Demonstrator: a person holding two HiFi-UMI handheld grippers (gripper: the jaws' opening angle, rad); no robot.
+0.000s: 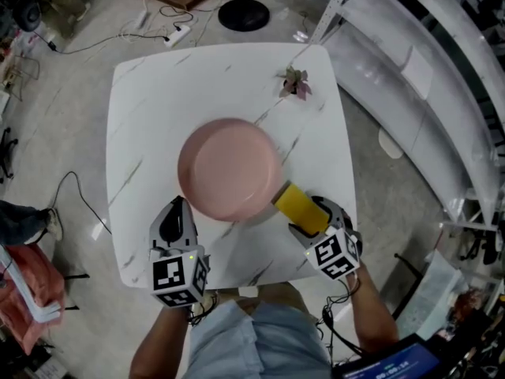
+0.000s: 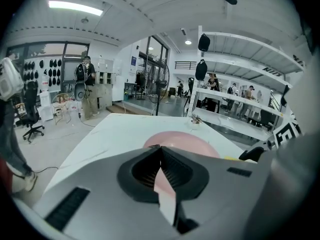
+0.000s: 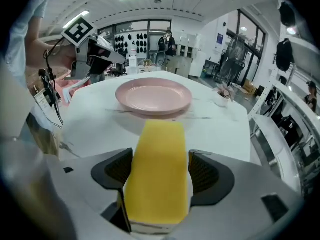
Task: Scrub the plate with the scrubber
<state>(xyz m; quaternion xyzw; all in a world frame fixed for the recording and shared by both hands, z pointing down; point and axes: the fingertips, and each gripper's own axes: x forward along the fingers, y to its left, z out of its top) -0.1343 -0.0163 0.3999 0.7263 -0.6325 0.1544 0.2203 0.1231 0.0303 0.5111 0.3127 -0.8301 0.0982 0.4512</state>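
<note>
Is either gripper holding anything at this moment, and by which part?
Nothing is clamped, as far as shows. The yellow scrubber lies between the open jaws of the right gripper, with a gap beside one pad. The left gripper is shut and empty.

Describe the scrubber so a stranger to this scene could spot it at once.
On the white marbled table sits a round pink plate. Beside the plate's near right rim, between the jaws of the right gripper, is the scrubber: a yellow rectangular block, the only yellow thing on the table.
</note>
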